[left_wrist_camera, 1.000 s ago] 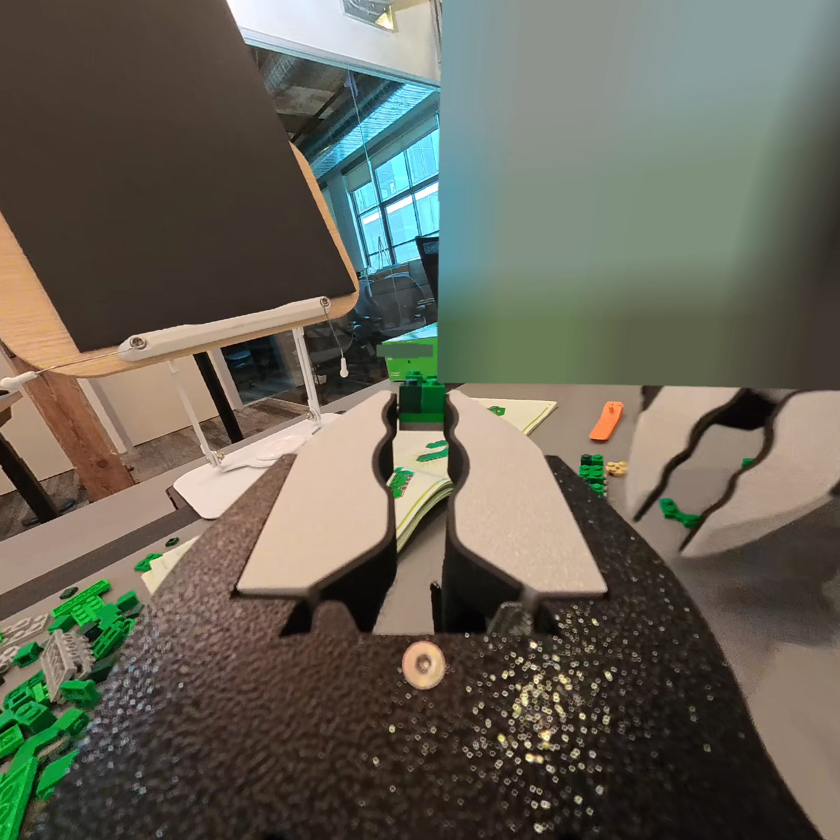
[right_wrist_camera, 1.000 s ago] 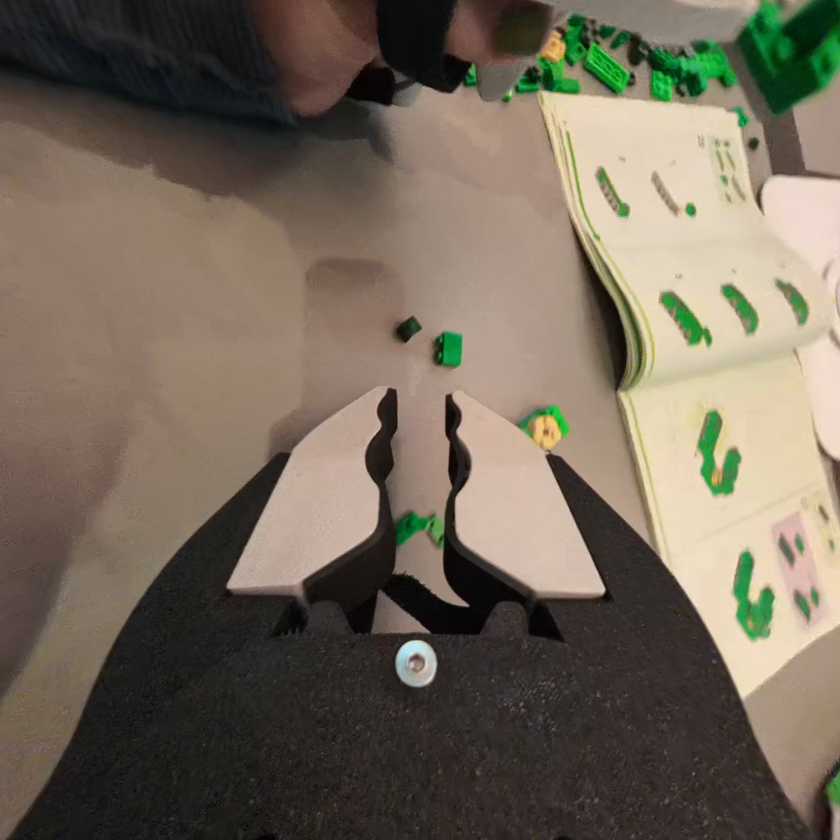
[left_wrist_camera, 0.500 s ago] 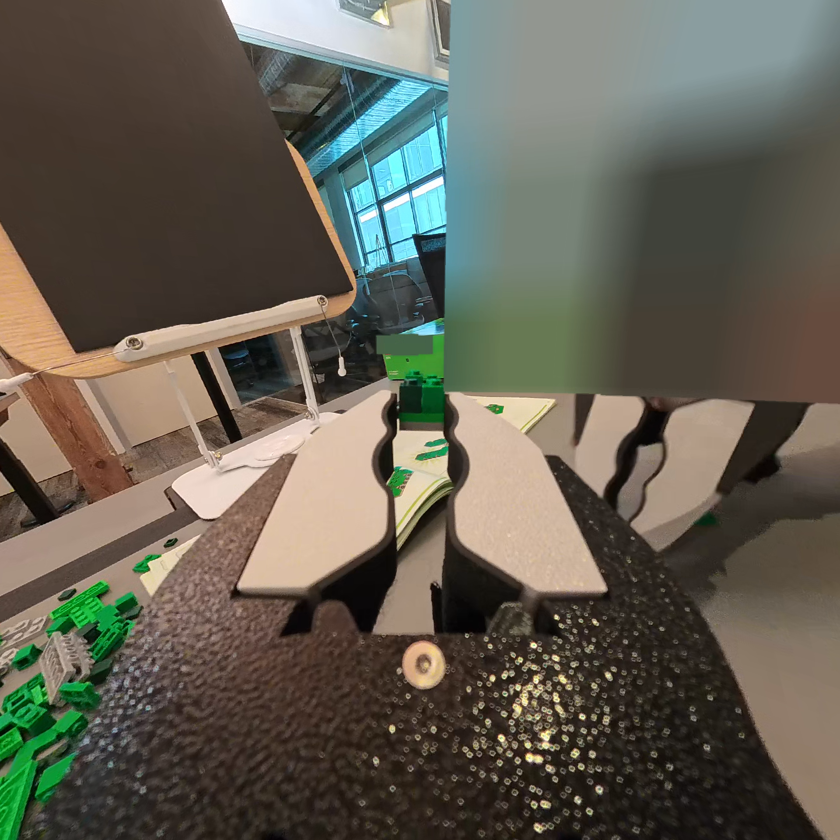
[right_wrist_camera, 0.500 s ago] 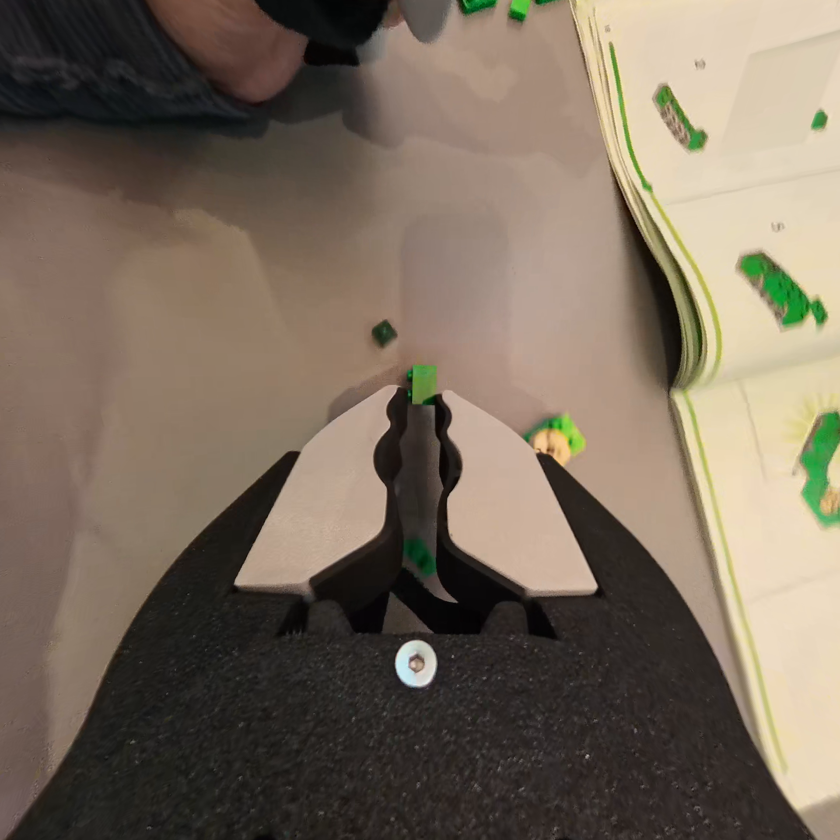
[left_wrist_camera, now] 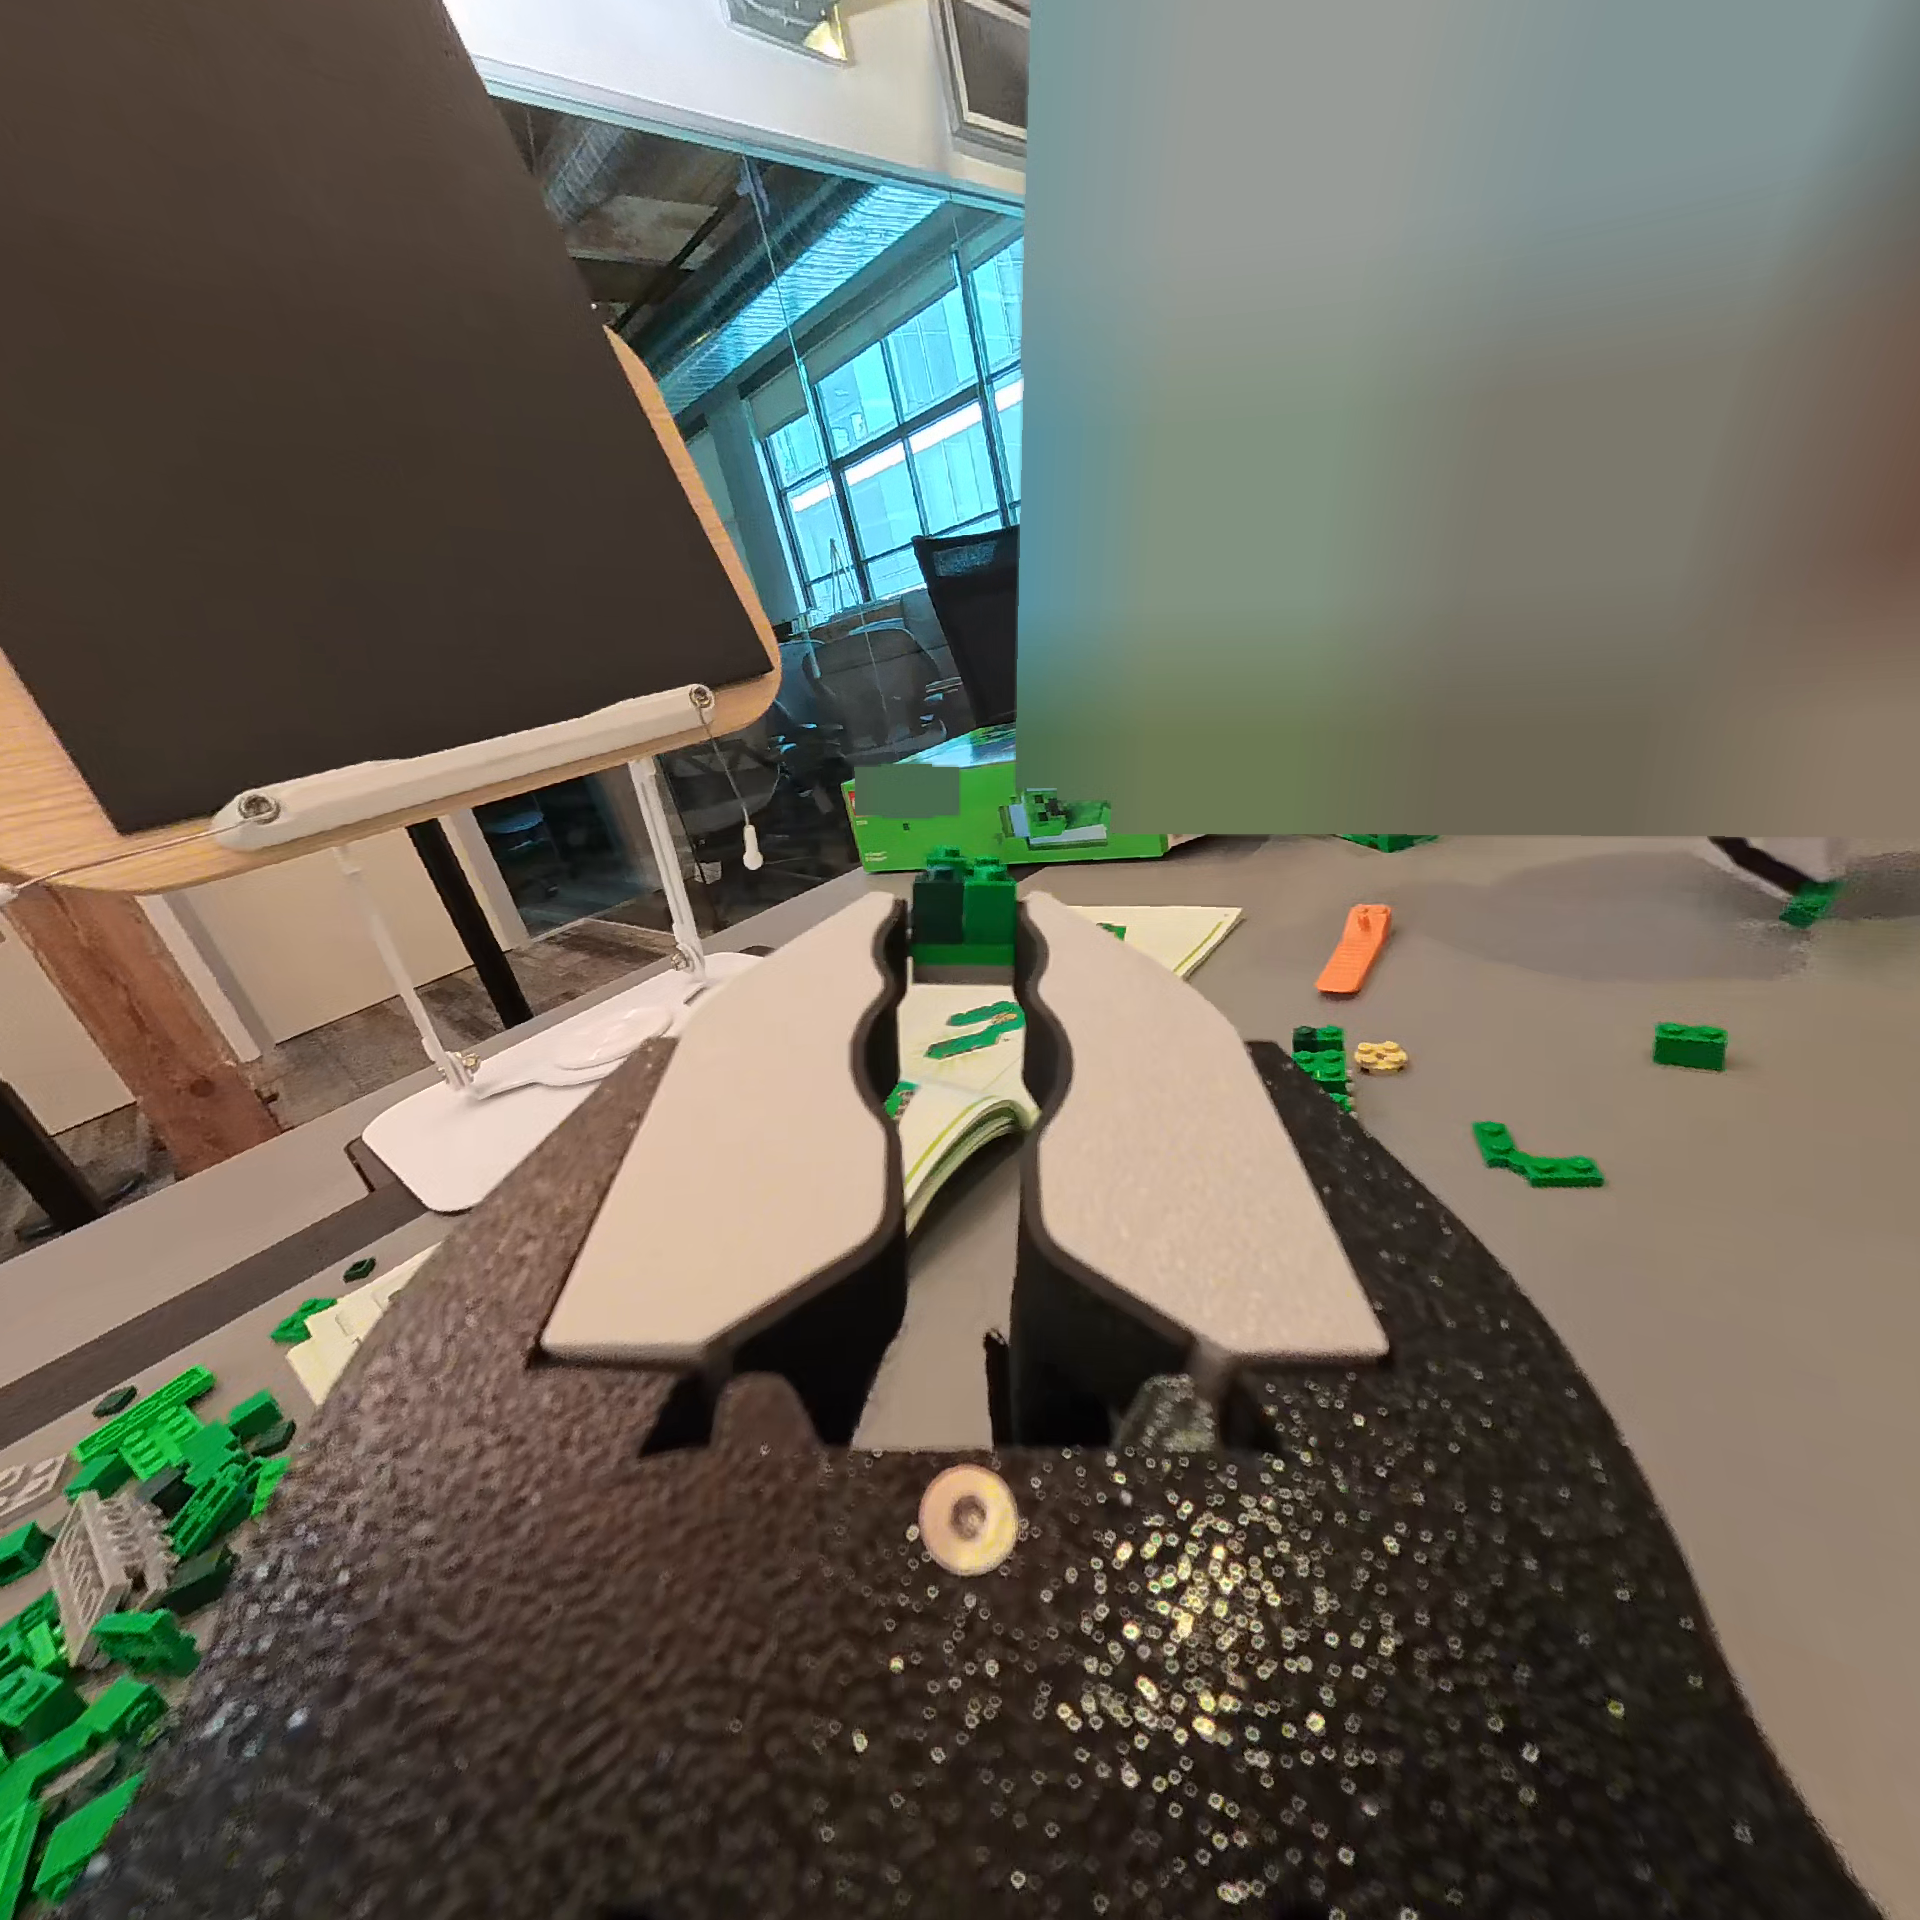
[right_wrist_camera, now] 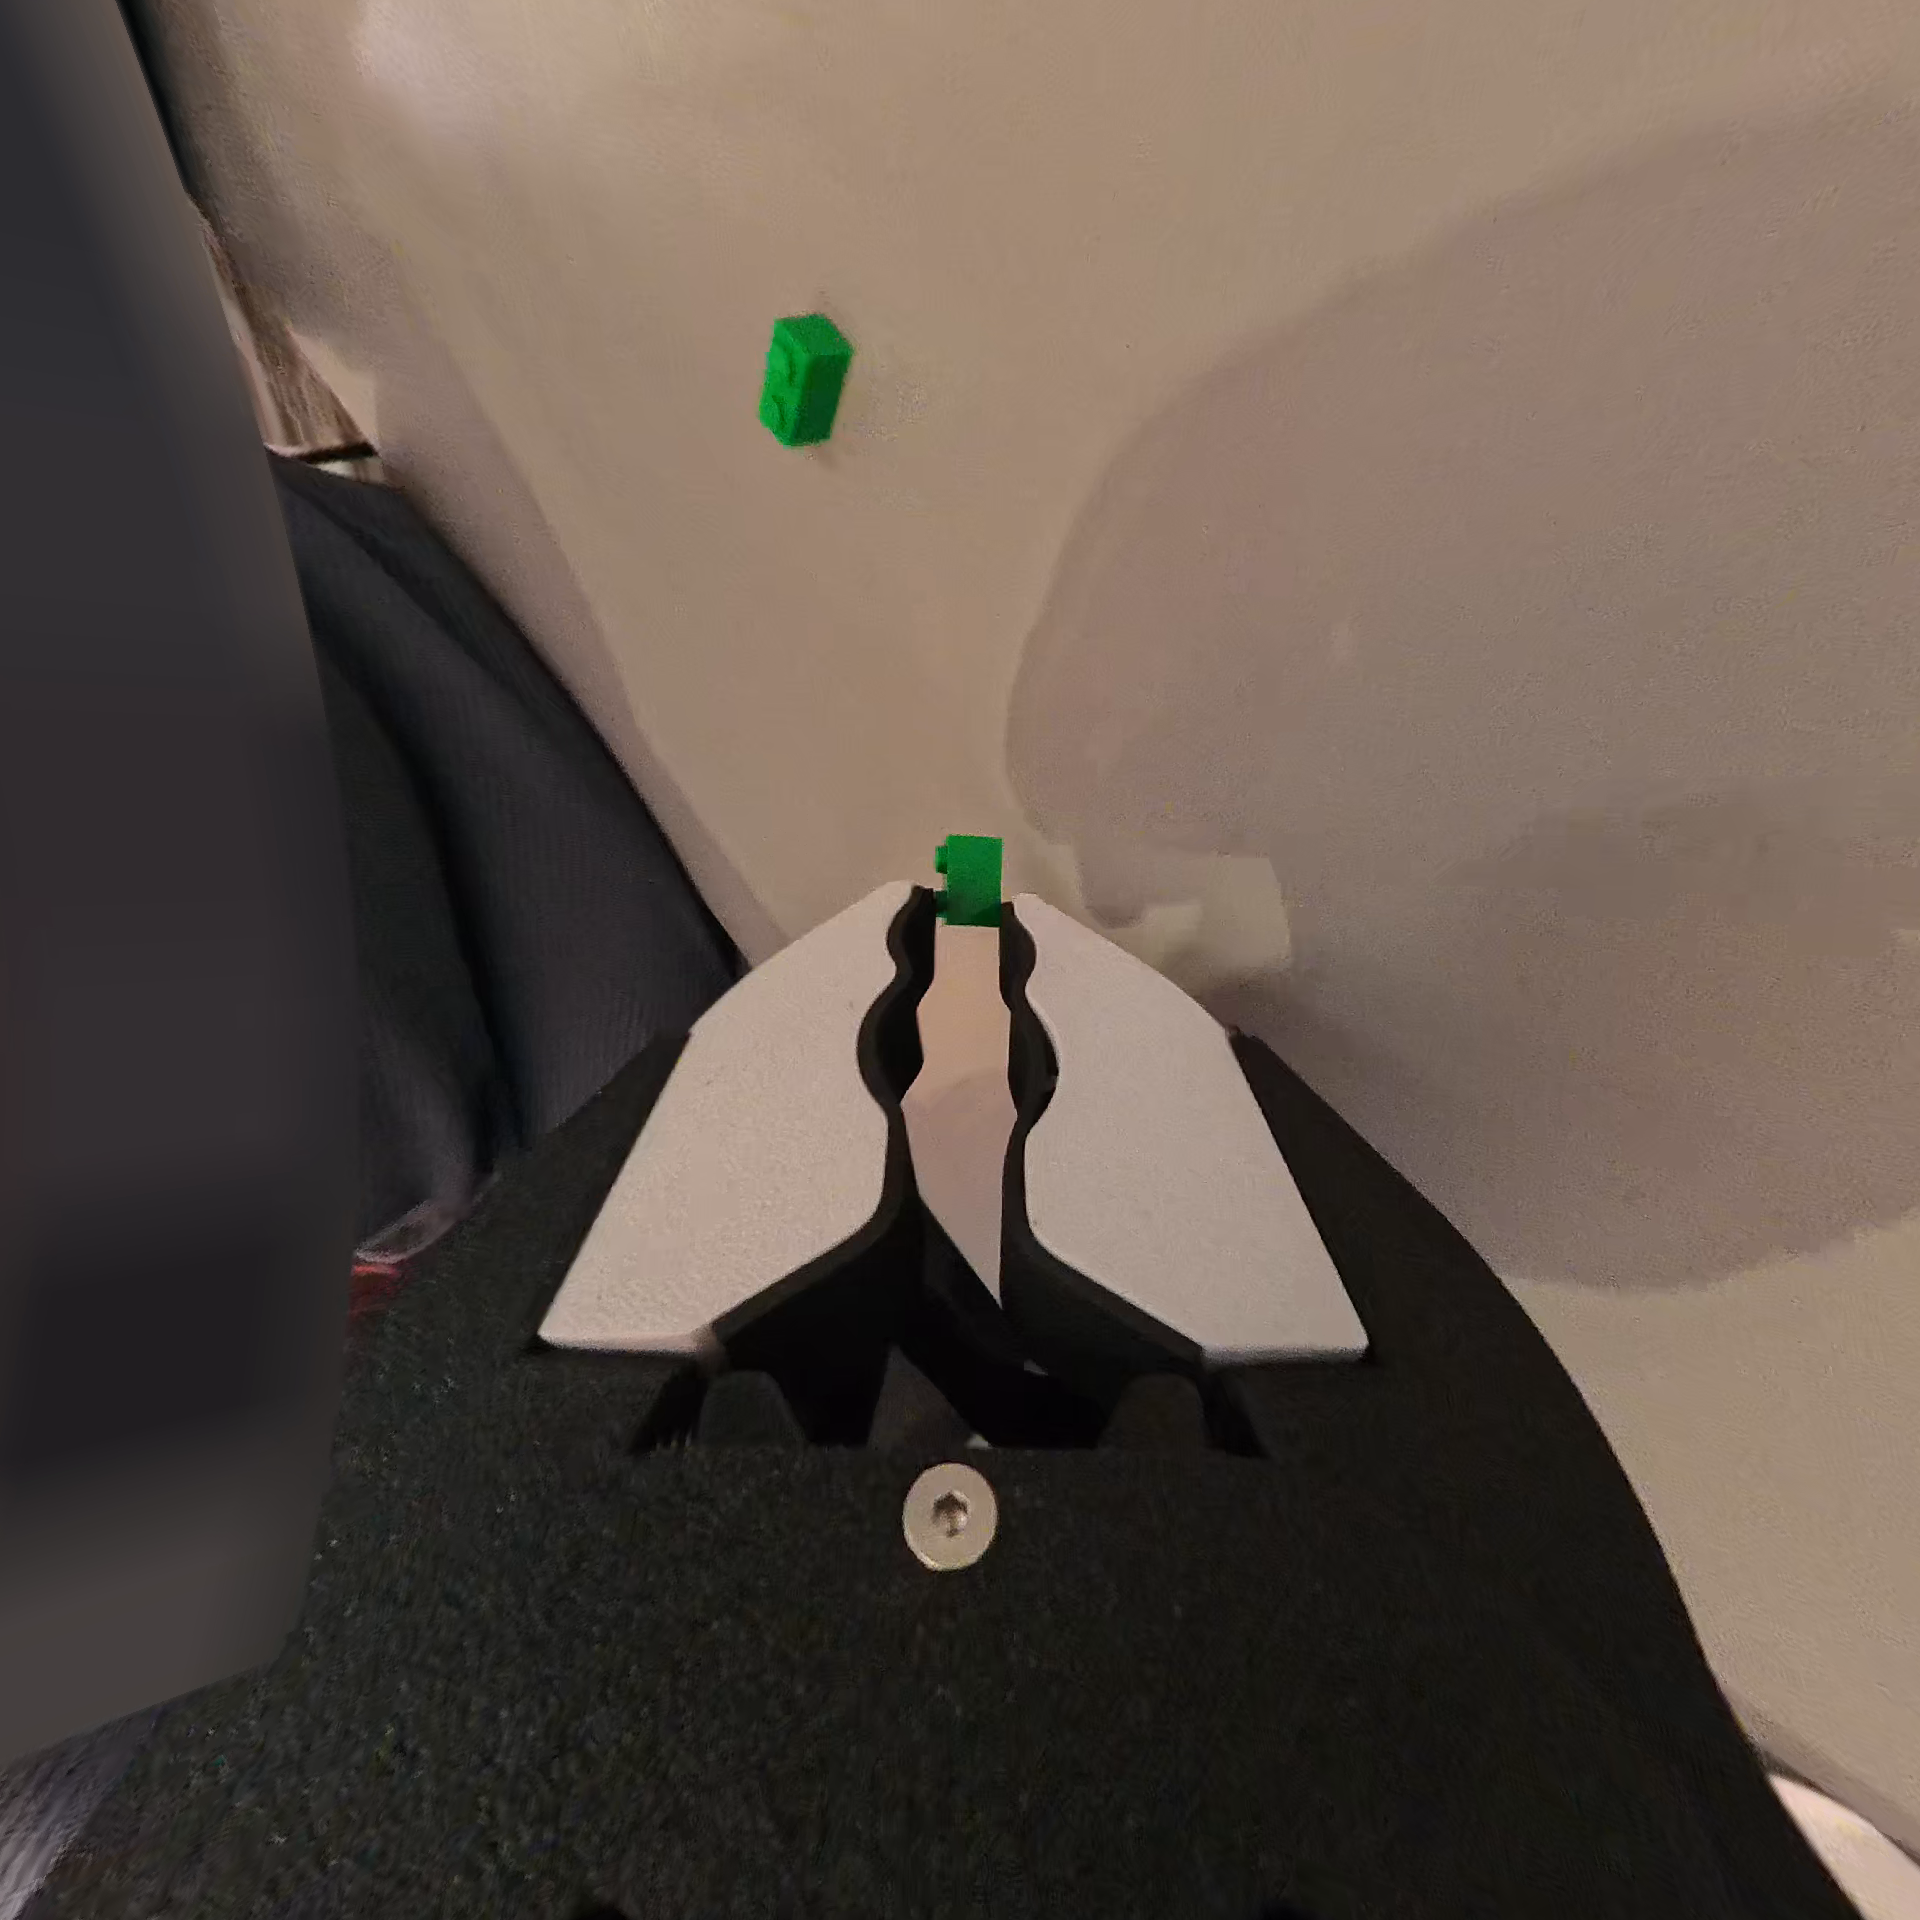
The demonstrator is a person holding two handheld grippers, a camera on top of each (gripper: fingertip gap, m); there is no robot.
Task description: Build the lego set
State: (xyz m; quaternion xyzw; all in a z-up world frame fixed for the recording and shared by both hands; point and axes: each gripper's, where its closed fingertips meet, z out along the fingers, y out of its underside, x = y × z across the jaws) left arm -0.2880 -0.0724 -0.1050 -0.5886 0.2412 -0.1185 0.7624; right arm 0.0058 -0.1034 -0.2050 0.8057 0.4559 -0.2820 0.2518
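The left hand-held gripper pinches a small green stack at its tips, raised off the tabletop over the open booklet, presumably as the base to build on. The right hand-held gripper pinches a single green brick, lifted clear, likely bound for that stack. Another brick lies beyond it.
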